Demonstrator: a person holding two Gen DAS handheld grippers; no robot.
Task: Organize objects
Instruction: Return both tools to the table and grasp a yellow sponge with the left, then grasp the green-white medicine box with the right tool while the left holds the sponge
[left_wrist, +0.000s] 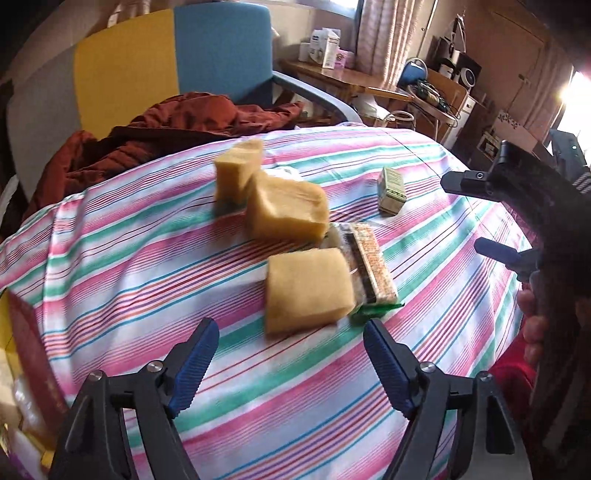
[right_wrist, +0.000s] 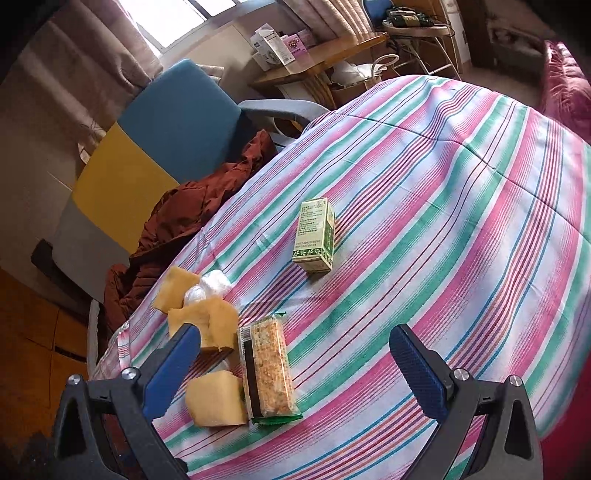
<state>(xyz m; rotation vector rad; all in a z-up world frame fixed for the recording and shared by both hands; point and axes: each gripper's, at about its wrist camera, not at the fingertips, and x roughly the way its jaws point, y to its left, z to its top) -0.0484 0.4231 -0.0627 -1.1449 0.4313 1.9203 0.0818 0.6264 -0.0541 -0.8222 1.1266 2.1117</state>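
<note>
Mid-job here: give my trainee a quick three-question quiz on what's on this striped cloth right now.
1. True or false: the left tool is holding a sponge.
2. How many yellow foam sponges lie on the pink-and-green striped cloth?
3. Which item stands apart from the cluster: A) clear-wrapped cracker packet, B) small green cardboard box, C) crumpled clear plastic wrap?

Key: 1 false, both tools are open and empty, right tool included. 2 three; nearest sponge. 3 B.

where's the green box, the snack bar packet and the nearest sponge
green box (right_wrist: 314, 236), right wrist view, printed top face
snack bar packet (right_wrist: 267, 369), right wrist view, middle of wrapper
nearest sponge (left_wrist: 308, 290), left wrist view, top face
</note>
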